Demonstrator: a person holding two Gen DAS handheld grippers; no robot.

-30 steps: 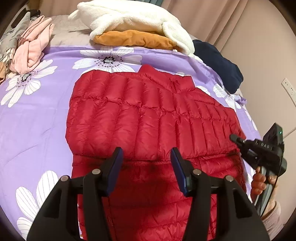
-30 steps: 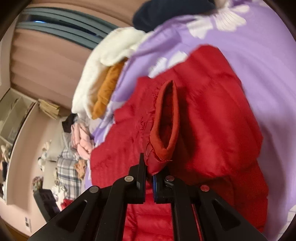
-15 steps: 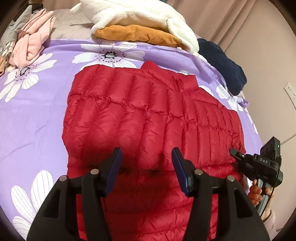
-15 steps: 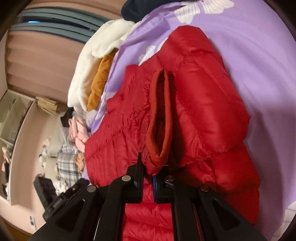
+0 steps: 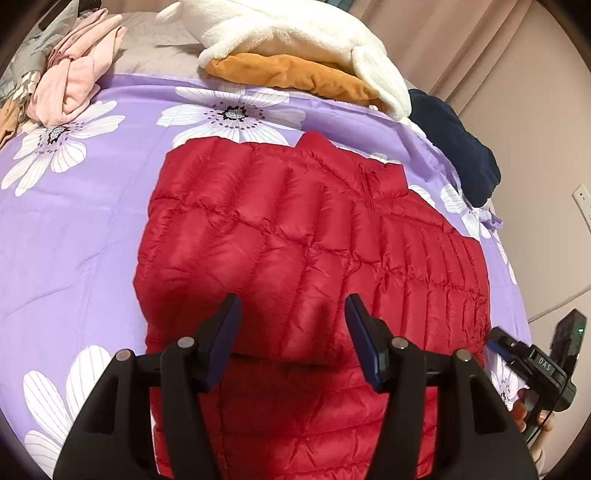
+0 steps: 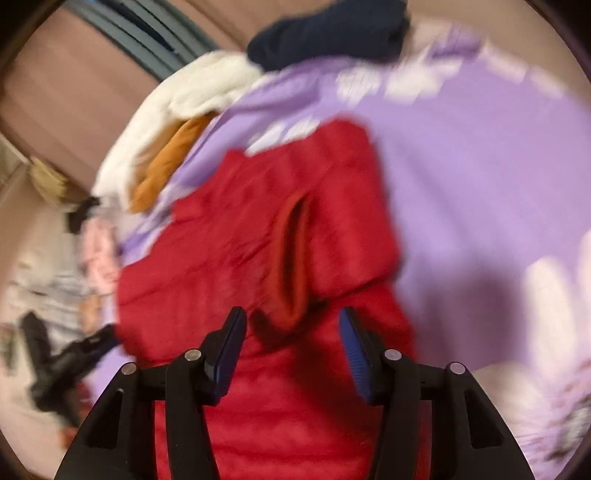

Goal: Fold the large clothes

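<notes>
A red quilted down jacket (image 5: 295,240) lies on the purple flowered bedspread (image 5: 74,229), with one part folded over the rest. My left gripper (image 5: 291,314) is open and empty, hovering over the jacket's fold edge. My right gripper (image 6: 291,332) is open and empty just above the jacket (image 6: 240,258), with the red knit sleeve cuff (image 6: 295,258) lying free just beyond its fingertips. The right wrist view is blurred. The right gripper also shows in the left wrist view (image 5: 517,354) at the jacket's right edge.
A pile of white fleece (image 5: 295,33) and an orange garment (image 5: 295,74) lies at the head of the bed. A navy garment (image 5: 454,147) lies at the right edge, pink clothes (image 5: 74,85) at the far left. A wall with a socket (image 5: 581,195) stands right.
My right gripper has opened and let go of the sleeve cuff, which now lies on the jacket. The left gripper has moved lower and closer over the jacket, still open.
</notes>
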